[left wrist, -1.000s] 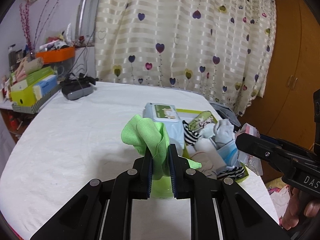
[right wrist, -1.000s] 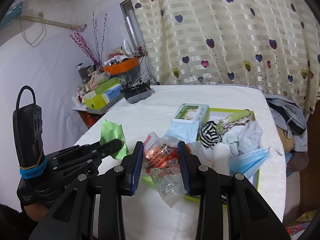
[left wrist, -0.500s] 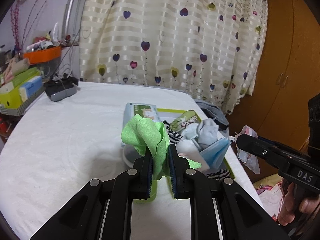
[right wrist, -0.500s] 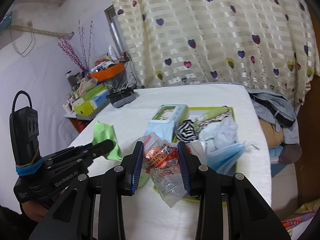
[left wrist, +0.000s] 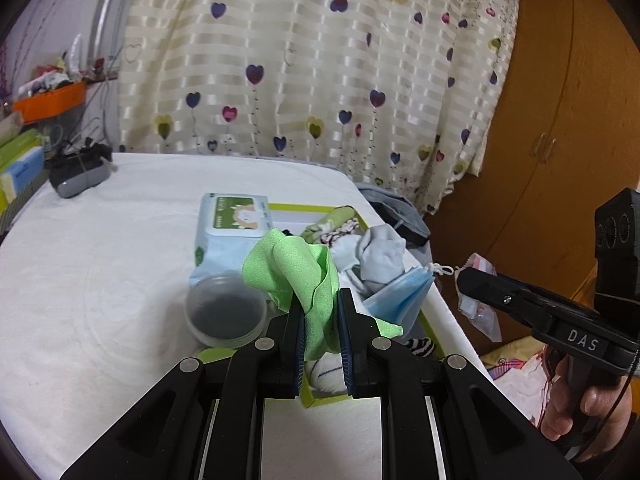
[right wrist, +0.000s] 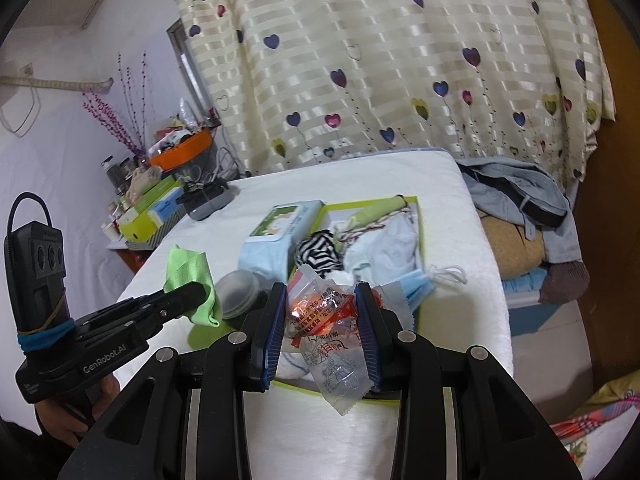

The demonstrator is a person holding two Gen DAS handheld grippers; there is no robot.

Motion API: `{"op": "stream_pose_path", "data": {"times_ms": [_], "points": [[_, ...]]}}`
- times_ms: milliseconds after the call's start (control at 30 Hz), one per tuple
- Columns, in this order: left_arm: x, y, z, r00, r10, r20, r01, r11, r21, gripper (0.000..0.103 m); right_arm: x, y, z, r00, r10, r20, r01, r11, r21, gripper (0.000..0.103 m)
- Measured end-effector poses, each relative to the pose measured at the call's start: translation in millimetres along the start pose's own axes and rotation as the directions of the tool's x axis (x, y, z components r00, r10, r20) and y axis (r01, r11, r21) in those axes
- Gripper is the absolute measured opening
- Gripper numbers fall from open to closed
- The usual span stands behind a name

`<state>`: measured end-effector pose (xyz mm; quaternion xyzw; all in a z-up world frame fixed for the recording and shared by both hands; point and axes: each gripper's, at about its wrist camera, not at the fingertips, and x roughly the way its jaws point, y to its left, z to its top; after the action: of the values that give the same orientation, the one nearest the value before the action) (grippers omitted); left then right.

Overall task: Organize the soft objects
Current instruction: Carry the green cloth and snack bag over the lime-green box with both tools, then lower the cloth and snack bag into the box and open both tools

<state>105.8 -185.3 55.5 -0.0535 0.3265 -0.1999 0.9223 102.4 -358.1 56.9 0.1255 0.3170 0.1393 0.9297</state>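
At frame centre we see our right gripper (right wrist: pixel 322 312) clamped on a crinkled packet (right wrist: pixel 326 322) above the tray (right wrist: pixel 418 236) of soft things, while at lower left our left gripper (right wrist: pixel 196 294) pinches a green cloth (right wrist: pixel 188 276).

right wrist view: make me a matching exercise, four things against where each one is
Things:
1. green cloth
2. plastic packet
3. striped sock
4. wipes pack

Places:
a. on the bed just left of the tray
b. in the left tool
c. in the tray with the other clothes
d. in the right tool

Pairs: 1-b, 2-d, 3-c, 4-a
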Motion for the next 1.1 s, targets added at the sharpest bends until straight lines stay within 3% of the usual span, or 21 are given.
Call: {"op": "stream_pose_path", "data": {"times_ms": [467,867,1100], "points": [[38,-5,19,0.999,0.003,-0.04,-0.002,0.999,0.039,0.014,69,-22,-17,0.994,-0.022,-0.107,0.023,1.0,0.001,0.036],[57,-11,25,0.998,-0.002,-0.067,0.006,0.998,0.056,0.014,91,-21,-25,0.988,-0.083,-0.129,0.069,0.992,-0.103,0.036],[58,-12,26,0.998,-0.002,-0.066,0.005,0.998,0.055,0.014,73,-4,-24,0.991,-0.102,-0.083,0.086,0.98,-0.178,0.047]]}}
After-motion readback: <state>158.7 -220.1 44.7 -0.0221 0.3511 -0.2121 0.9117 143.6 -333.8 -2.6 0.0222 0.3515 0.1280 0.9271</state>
